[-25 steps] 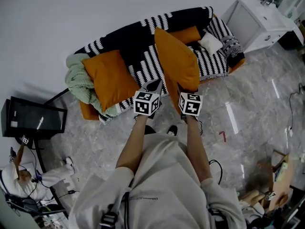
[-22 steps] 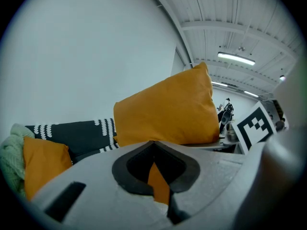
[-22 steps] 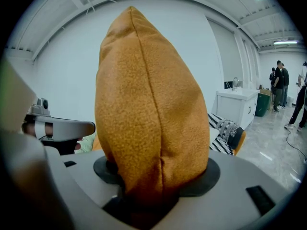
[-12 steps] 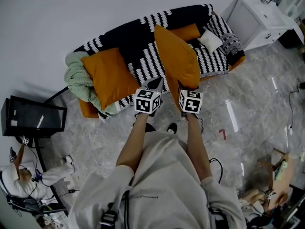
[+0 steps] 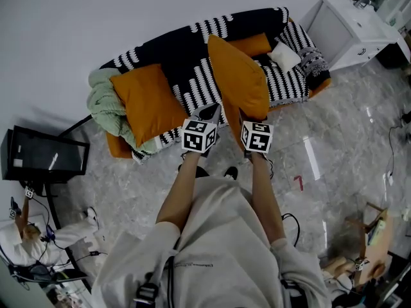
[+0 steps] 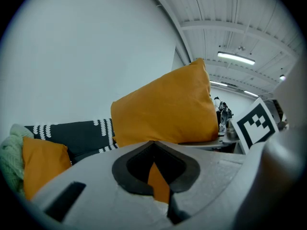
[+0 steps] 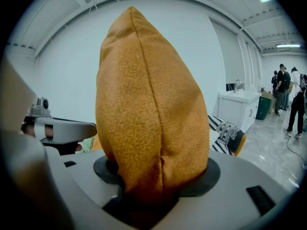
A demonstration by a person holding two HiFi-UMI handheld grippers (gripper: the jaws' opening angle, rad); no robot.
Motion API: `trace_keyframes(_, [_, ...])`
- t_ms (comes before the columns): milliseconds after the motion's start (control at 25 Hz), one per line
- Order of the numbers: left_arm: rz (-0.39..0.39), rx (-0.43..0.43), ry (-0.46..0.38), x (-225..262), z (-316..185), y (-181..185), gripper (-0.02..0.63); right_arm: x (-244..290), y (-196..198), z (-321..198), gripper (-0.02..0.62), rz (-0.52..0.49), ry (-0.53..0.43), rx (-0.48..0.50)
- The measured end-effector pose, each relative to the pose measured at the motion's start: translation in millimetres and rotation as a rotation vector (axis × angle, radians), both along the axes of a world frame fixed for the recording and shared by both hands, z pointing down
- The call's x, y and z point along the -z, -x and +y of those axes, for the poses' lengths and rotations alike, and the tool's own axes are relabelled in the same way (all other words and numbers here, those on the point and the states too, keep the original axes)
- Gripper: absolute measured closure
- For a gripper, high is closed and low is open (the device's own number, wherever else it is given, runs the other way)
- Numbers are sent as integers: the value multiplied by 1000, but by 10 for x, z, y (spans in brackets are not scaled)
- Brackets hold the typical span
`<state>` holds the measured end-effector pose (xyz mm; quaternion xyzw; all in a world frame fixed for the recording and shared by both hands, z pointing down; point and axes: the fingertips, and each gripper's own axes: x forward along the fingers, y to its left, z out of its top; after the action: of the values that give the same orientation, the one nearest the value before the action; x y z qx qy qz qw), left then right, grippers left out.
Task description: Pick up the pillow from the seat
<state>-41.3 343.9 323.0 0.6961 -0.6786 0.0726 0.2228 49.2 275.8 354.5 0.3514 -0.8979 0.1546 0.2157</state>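
An orange pillow (image 5: 237, 76) hangs upright in the air in front of the sofa (image 5: 186, 53), held at its lower end by both grippers. In the head view my left gripper (image 5: 209, 115) is at the pillow's lower left edge and my right gripper (image 5: 246, 119) at its bottom corner. The right gripper (image 7: 153, 186) is shut on the pillow (image 7: 148, 109), whose seam rises straight up from the jaws. The left gripper (image 6: 158, 176) is shut on a thin fold of orange fabric, with the pillow's broad face (image 6: 163, 111) above it.
The sofa carries a black-and-white striped throw, a second orange pillow (image 5: 146, 104), a green blanket (image 5: 103, 111) and a small white cushion (image 5: 284, 56). A white cabinet (image 5: 347, 27) stands at the right, a black box (image 5: 45, 159) at the left. Cables lie on the marble floor. People (image 7: 288, 97) stand far right.
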Motion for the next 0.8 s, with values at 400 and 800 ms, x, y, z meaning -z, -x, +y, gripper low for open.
trace_keyframes(400, [-1, 0, 13, -27, 10, -18, 597, 52, 12, 10, 327, 11, -16, 13])
trace_keyframes(800, [-15, 4, 20, -23, 67, 38, 597, -4, 31, 35, 327, 11, 0, 15])
